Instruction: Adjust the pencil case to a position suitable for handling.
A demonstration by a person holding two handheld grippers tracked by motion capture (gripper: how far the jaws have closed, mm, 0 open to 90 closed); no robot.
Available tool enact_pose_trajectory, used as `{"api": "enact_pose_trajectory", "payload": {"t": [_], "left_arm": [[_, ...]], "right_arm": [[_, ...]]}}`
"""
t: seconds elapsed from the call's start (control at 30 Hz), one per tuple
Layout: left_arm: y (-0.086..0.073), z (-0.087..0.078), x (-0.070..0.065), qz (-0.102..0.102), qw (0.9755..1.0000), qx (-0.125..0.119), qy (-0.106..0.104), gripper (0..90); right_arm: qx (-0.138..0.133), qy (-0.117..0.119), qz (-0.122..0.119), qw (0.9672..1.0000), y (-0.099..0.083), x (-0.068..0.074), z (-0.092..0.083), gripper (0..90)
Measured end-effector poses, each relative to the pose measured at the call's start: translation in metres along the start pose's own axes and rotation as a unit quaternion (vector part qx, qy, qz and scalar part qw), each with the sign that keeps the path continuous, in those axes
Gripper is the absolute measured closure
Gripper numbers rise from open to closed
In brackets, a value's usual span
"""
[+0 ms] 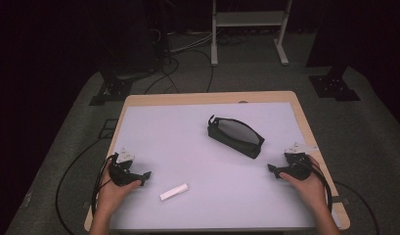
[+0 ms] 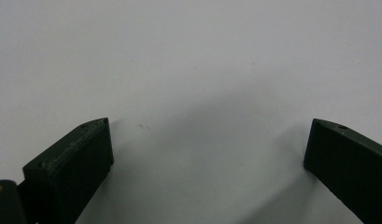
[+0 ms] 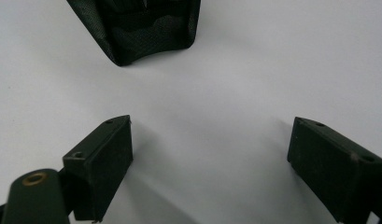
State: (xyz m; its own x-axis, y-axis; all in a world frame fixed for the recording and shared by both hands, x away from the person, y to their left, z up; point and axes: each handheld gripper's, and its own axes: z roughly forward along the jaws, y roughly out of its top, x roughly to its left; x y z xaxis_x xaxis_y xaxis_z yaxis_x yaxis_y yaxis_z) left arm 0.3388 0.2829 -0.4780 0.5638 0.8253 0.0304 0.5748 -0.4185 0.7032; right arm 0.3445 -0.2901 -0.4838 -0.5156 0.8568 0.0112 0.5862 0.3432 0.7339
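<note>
High view shows a person seated at a pale surface (image 1: pixel 153 127), one gripper in each hand, both resting low near the near edge. The left gripper (image 1: pixel 144 177) lies at the near left, the right gripper (image 1: pixel 272 169) at the near right, and each points inward toward the middle. That mirrored, parked pose reads as a ready stance, with nothing picked up yet.

Between them, farther up the surface, lies a dark pouch (image 1: pixel 235 136) with a pale flap or open mouth along its top; it sits at a slant, its far end toward the left and its near end toward the right gripper. A small white stick (image 1: pixel 174 191), perhaps an eraser or a marker, lies flat just ahead of the left gripper and near it, not touching.

Left gripper view looks along its own fingers (image 2: pixel 69 172), which stand wide apart over bare surface, nothing between them. Right gripper view shows its fingers (image 3: pixel 102 163) equally spread and empty, with the end of the pouch (image 3: pixel 142 28) straight ahead, apart from the tips.

The white stick looks like the left hand's likely first pickup, the pouch being left for the right to steady, since each lies on that hand's side.
</note>
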Motion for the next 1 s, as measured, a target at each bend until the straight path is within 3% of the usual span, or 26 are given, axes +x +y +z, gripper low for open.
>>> {"api": "enact_pose_trajectory", "payload": {"t": [0.17,0.27,0.6,1.0], "left_arm": [[0.000,0.000,0.000,-0.001,1.0000,0.000,-0.002,0.4],[0.000,0.000,0.000,-0.001,1.0000,0.000,-0.002,0.4],[0.000,0.000,0.001,-0.003,1.0000,0.001,-0.003,0.5],[0.000,0.000,0.001,-0.003,1.0000,0.001,-0.004,0.3]], "right_arm": [[-0.001,0.001,-0.003,1.0000,0.000,0.001,-0.001,16.3],[-0.005,0.002,-0.004,1.0000,0.001,0.002,-0.004,30.8],[-0.033,0.007,0.011,0.9994,0.005,-0.003,-0.016,36.8],[-0.045,0.016,0.002,0.9988,0.024,-0.003,-0.022,38.9]]}}
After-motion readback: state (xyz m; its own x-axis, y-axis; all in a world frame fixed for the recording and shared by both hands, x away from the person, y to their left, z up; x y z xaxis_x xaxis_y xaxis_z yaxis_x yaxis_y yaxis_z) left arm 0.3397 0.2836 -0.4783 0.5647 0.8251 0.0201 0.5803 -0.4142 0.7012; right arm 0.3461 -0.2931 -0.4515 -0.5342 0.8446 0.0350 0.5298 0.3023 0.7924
